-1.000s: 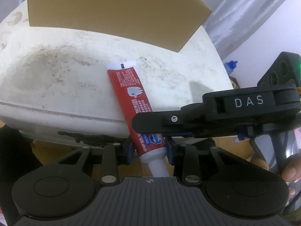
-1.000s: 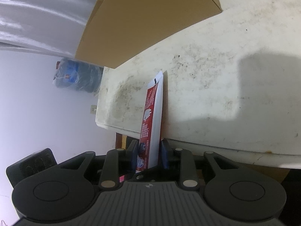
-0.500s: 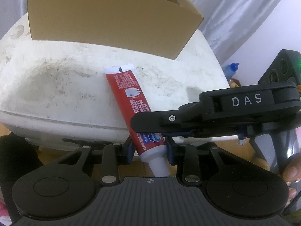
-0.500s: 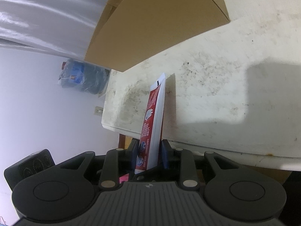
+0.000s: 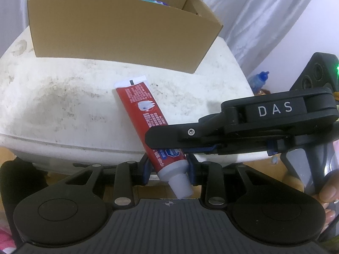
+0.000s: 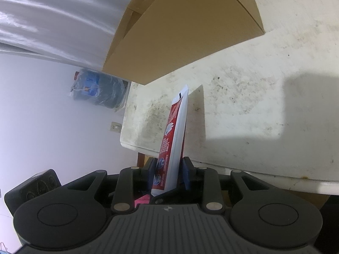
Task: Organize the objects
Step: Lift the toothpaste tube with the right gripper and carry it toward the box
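Both the left gripper (image 5: 168,166) and right gripper (image 6: 168,174) pinch the toothpaste tube (image 5: 146,116) just off the white table's (image 5: 63,97) lower edge; cardboard box (image 5: 118,36) fills the upper frame.

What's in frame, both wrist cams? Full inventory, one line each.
tube: 1, red with white cap, clamped at the cap end by both grippers, tail reaching out over the table
box: 1, brown cardboard, open top, at the table's far side; something coloured inside, too little shows to name
table: 1, white, stained
curtain: 1, pale, behind the table
water jug: 1, blue, wrapped in plastic, on the floor by the wall
small bottle: 1, blue cap, past the table's right end
left gripper: 1, black, shut on the tube's neck
right gripper: 1, black, shut on the tube
hand: fingertips only, on the right gripper's handle
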Available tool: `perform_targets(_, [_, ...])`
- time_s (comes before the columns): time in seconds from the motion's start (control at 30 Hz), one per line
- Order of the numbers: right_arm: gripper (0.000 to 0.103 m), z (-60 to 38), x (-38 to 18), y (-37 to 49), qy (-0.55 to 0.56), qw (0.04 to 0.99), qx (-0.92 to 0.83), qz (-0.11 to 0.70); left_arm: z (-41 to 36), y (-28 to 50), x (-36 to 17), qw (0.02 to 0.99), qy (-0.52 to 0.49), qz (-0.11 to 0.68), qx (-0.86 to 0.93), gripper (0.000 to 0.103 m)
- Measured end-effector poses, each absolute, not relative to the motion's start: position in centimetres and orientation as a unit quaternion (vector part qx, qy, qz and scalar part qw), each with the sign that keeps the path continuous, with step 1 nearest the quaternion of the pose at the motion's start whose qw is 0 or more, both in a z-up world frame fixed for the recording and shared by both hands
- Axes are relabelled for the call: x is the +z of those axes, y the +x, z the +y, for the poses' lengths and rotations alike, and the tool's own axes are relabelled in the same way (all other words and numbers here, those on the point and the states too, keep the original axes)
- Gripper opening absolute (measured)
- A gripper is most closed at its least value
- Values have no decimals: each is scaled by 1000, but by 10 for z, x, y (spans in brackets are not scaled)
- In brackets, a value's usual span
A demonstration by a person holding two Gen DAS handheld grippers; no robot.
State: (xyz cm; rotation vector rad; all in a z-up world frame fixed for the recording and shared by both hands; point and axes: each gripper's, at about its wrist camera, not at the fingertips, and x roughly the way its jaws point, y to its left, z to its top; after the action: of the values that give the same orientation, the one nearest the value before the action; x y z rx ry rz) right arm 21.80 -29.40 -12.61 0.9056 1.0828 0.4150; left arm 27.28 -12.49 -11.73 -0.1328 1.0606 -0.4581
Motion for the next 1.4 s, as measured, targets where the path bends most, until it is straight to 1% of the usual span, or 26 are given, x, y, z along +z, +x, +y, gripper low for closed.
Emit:
perform_targets(1.0, [31,-295,-122,215,420,743,193,484,-138,281,-118,842,-50,491,-217,32])
perform_targets(1.4, [31,-293,-110,216,416,750,198,474,-137,283,-112,849,-47,477,-221,32])
